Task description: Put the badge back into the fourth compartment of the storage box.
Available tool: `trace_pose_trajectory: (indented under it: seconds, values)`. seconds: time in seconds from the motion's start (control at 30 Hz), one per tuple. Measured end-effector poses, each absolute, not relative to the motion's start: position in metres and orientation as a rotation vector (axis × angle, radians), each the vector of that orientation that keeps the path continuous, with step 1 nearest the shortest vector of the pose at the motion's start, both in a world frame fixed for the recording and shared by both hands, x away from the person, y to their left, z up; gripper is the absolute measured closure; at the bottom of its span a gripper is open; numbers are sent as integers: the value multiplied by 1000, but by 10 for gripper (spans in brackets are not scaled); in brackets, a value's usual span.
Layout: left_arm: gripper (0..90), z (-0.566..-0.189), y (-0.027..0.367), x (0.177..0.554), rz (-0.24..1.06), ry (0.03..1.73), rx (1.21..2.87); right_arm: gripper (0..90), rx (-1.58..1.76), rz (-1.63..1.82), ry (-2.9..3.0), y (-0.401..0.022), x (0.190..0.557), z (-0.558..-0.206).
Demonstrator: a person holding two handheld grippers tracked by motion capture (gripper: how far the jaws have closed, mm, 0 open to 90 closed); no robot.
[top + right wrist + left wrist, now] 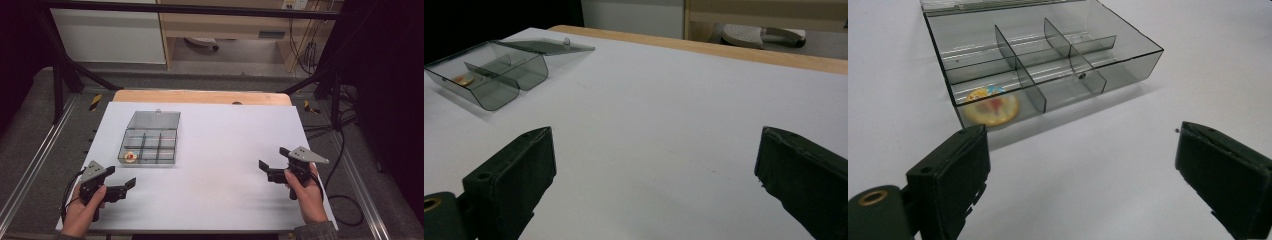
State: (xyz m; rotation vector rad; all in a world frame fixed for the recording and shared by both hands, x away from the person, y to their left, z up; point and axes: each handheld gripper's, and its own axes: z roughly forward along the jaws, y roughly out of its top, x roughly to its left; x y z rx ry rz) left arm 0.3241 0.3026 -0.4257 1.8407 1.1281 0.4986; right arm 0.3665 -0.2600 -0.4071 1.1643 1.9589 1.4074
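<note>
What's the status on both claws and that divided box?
Left claw open, empty, near box. Right claw open, empty, far side. Divided box lid open, round yellow piece in near-left compartment. Nothing in the way.

box [150, 138]: smoky grey, see-through
disc [131, 157]: yellow, red and blue print
table sheet [225, 150]: white
jaws: black

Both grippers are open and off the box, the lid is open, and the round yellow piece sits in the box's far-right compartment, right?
Not quite. The round yellow piece lies in the near-left compartment of the box, as the high view shows. The rest holds: the lid is open, and the left gripper and right gripper are both open, clear of the box.
</note>
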Motion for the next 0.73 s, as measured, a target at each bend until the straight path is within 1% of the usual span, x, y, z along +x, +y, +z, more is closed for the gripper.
trace_pose_trajectory:
  seconds: [0.37, 0.73]
  values:
    - [75, -426, 301, 324, 482, 1123, 1843, 36, 1206, 1365, 1993, -264, 372, -424]
    - [75, -426, 300, 324, 481, 1121, 1846, 37, 1210, 1303, 2072, -255, 376, -438]
